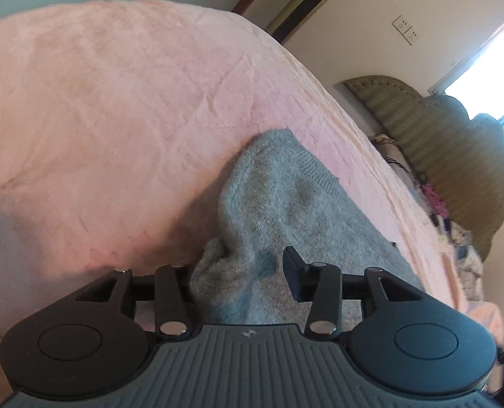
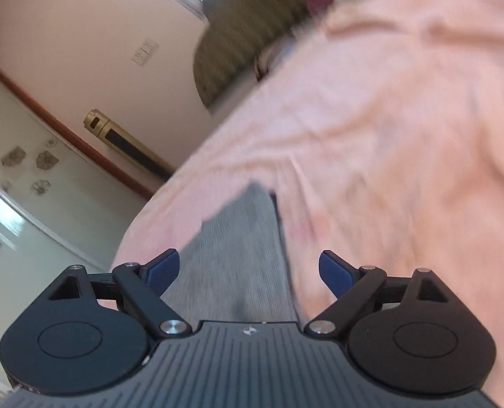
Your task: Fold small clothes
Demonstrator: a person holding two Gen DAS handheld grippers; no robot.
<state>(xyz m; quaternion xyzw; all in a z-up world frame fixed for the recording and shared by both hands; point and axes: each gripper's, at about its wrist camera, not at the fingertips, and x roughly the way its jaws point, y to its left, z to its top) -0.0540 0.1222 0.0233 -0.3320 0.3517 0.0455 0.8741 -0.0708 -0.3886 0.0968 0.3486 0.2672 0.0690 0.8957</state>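
A grey-blue knitted garment [image 1: 286, 204] lies on the pink bed cover [image 1: 116, 119]. My left gripper [image 1: 241, 268] is open with its jaws wide; the bunched edge of the garment rises between them and hides the left fingertip. The right fingertip [image 1: 294, 268] rests on the knit. In the right wrist view the same grey garment [image 2: 238, 255] runs away from my right gripper [image 2: 248, 272], which is open and empty, jaws spread either side of the cloth just above it. That view is blurred by motion.
The pink bed cover [image 2: 405, 136] fills most of both views. A green padded headboard [image 1: 456, 156] with a heap of clothes [image 1: 456, 238] lies at the bed's far end. A gold standing air conditioner [image 2: 126, 142] stands by the wall.
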